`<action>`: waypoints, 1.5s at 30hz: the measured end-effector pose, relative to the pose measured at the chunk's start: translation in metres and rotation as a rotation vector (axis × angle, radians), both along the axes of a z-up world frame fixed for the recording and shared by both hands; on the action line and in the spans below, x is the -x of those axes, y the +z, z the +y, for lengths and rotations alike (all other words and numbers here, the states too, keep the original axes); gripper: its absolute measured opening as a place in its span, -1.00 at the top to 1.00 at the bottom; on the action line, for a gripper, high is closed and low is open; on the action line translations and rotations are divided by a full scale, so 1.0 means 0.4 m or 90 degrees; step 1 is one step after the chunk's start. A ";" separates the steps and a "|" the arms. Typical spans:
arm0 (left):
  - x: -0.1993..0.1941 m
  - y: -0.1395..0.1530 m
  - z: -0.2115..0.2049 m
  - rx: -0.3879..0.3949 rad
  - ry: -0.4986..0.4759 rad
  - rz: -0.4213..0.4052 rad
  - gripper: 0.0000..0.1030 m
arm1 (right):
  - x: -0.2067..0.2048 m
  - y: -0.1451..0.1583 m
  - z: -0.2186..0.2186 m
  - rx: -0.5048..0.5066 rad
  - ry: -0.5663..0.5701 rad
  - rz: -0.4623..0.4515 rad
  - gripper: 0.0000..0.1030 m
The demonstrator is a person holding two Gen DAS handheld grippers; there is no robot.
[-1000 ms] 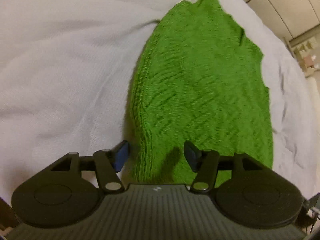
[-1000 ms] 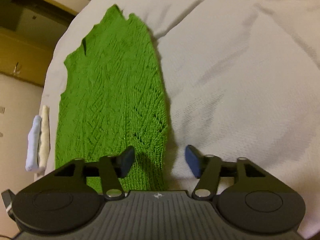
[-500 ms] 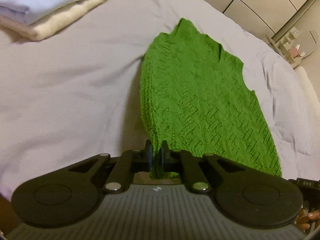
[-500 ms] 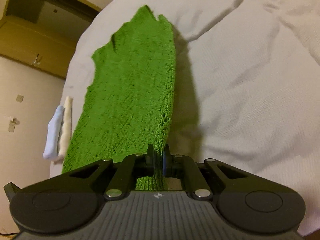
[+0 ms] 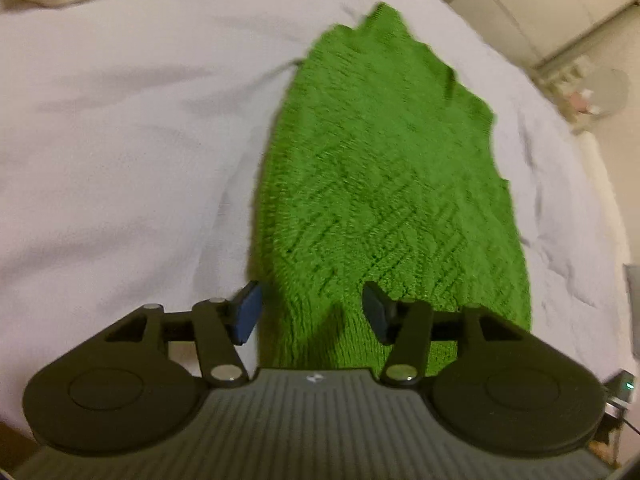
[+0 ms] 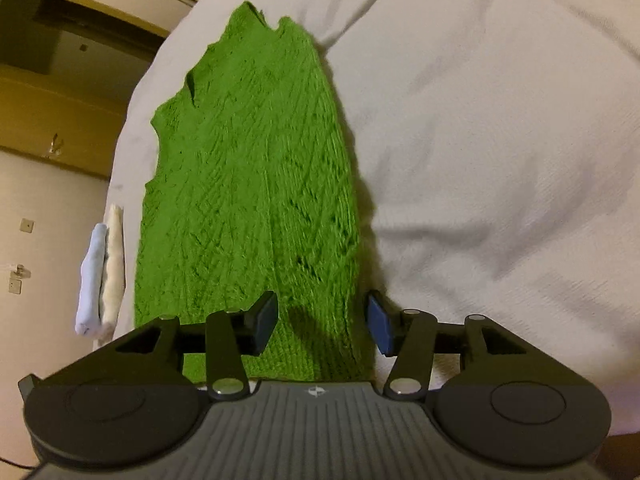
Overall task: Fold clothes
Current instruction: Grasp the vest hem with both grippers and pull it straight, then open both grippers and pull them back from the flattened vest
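My left claw [image 5: 312, 312] and right claw [image 6: 322, 322] are both spreading, pinching nothing, over the green knit's [image 5: 384, 184] six-o'clock edge on the bed [image 5: 120, 160].

white bedsheet [image 6: 500, 140], wooden cabinet [image 6: 60, 92], wall switch [image 6: 27, 225]

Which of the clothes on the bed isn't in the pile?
The green knit. It lies spread out alone on the bed, while the blue and cream ones sit folded together at the edge.
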State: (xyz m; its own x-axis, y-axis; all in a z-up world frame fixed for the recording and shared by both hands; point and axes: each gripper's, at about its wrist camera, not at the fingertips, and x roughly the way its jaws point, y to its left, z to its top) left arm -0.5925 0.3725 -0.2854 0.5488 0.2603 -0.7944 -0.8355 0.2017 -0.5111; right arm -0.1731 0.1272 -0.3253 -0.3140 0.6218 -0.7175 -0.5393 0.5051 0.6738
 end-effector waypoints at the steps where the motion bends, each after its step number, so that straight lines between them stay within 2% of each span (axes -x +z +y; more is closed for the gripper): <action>1: -0.002 -0.018 0.000 -0.005 -0.011 -0.008 0.35 | 0.010 -0.019 0.003 -0.007 -0.003 -0.004 0.00; 3: -0.003 -0.043 -0.004 -0.024 -0.030 -0.029 0.56 | 0.017 -0.041 -0.008 -0.048 -0.023 0.001 0.03; 4: -0.002 -0.047 -0.007 -0.038 -0.038 -0.039 0.60 | 0.017 -0.048 -0.013 -0.070 -0.029 0.010 0.14; 6: 0.003 -0.040 -0.020 -0.082 -0.053 -0.056 0.75 | 0.016 -0.055 -0.017 -0.110 -0.029 0.028 0.48; 7: 0.005 -0.036 -0.027 -0.106 -0.060 -0.065 0.77 | 0.019 -0.056 -0.015 -0.132 -0.024 0.030 0.79; 8: 0.008 -0.032 -0.033 -0.129 -0.068 -0.073 0.79 | 0.021 -0.056 -0.014 -0.148 -0.018 0.026 0.82; 11: 0.024 -0.001 -0.075 -0.214 -0.093 -0.088 0.82 | 0.019 -0.048 -0.034 -0.158 -0.027 0.004 0.85; 13: 0.043 0.013 -0.100 -0.247 -0.102 -0.105 0.83 | 0.015 -0.037 -0.059 -0.172 -0.048 -0.001 0.86; 15: 0.061 0.018 -0.121 -0.265 -0.100 -0.117 0.84 | 0.012 -0.017 -0.092 -0.184 -0.076 -0.011 0.88; 17: 0.079 0.024 -0.146 -0.256 -0.100 -0.129 0.87 | 0.015 -0.001 -0.123 -0.178 -0.105 -0.014 0.88; 20: 0.095 0.041 -0.203 -0.295 -0.125 -0.108 0.90 | 0.031 0.029 -0.160 -0.169 -0.119 -0.037 0.89; 26: 0.160 0.010 -0.287 -0.277 -0.108 -0.105 0.91 | 0.077 0.032 -0.237 -0.160 -0.147 -0.048 0.88; 29: 0.160 -0.029 -0.301 -0.269 -0.100 -0.057 0.89 | 0.097 0.011 -0.262 -0.144 -0.150 -0.064 0.88; 31: 0.156 -0.049 -0.287 -0.246 -0.096 -0.017 0.83 | 0.110 -0.004 -0.272 -0.128 -0.150 -0.075 0.83; 33: 0.155 -0.025 -0.280 -0.242 -0.082 0.013 0.79 | 0.119 -0.005 -0.267 -0.093 -0.143 -0.094 0.70; 34: 0.151 -0.004 -0.283 -0.256 -0.075 0.044 0.79 | 0.125 0.007 -0.276 -0.085 -0.145 -0.115 0.53; 37: 0.127 0.071 -0.297 -0.319 -0.050 0.163 0.81 | 0.154 0.077 -0.301 -0.054 -0.138 -0.252 0.30; 40: 0.088 0.125 -0.317 -0.356 -0.062 0.166 0.81 | 0.189 0.144 -0.293 -0.066 -0.105 -0.387 0.27; 41: 0.061 0.131 -0.326 -0.366 -0.077 0.166 0.79 | 0.202 0.158 -0.276 -0.078 -0.087 -0.413 0.13; 42: 0.035 0.127 -0.332 -0.375 -0.089 0.173 0.74 | 0.215 0.169 -0.256 -0.089 -0.067 -0.439 0.07; 43: 0.010 0.121 -0.337 -0.383 -0.100 0.183 0.74 | 0.230 0.173 -0.231 -0.100 -0.041 -0.461 0.03; 45: -0.032 0.090 -0.328 -0.366 -0.111 0.206 0.73 | 0.257 0.168 -0.177 -0.110 0.010 -0.493 0.03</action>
